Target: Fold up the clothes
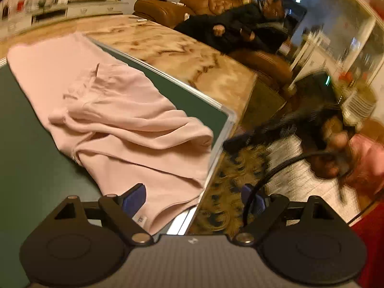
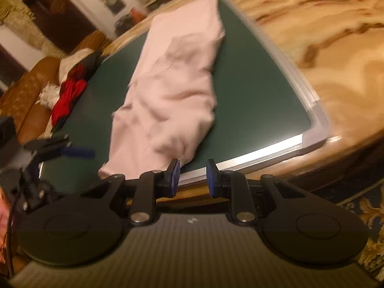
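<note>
A pink garment lies rumpled and partly folded lengthwise on a green board. My left gripper is open wide over the garment's near corner at the board's edge, and its left pad hovers above the cloth without gripping it. In the right wrist view the garment stretches away across the board. My right gripper sits at the board's near edge, jaws partly apart with nothing between them. Each gripper shows in the other's view, the right gripper blurred and the left gripper low at the left.
The board rests on a marble-patterned table. A pile of red, white and dark clothes lies on a brown sofa beside it. A person in dark clothes sits in a brown armchair beyond. Patterned carpet lies below the table edge.
</note>
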The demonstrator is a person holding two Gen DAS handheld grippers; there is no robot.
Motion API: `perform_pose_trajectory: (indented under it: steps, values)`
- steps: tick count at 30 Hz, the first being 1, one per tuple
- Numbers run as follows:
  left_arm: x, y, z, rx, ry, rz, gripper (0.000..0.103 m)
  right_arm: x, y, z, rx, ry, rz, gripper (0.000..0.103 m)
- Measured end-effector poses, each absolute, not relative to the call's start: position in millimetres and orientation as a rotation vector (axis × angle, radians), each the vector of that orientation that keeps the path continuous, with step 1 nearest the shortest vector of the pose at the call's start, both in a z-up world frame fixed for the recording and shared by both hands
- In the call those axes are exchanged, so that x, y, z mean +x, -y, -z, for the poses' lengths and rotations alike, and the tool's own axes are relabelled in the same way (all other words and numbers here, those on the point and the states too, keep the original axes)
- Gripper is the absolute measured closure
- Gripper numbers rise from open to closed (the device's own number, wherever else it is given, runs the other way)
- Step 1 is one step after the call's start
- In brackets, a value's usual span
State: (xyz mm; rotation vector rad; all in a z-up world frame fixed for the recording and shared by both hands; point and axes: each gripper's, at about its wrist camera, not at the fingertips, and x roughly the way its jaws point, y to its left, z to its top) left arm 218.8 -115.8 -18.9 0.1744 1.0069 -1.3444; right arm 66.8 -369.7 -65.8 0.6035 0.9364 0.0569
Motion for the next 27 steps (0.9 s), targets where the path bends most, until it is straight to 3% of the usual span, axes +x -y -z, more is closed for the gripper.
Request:
perform_pose_trajectory:
  steps: [7,17,21,27]
  values:
    - [220.0,102.4,15.4,0.203,-1.055,1.425,0.009,70.0,366.0,66.9,0.528,-0.983,-0.149,0.075]
    - [246.7,98.4,17.6,0.183,-0.916,1.115,0.009,67.7,388.8,54.1,0.495,-0.942,-0.091,0.075]
    - [271.0,110.2,31.6,0.227,-0.9,0.928,0.024,69.4,373.8,66.6,0.556,-0.952,-0.098,0.075]
    - [278.3,136.1,43.3,0.352,-0.887,0.907,0.03,71.4,347.8,77.5,0.609,-0.934,-0.068,0.075]
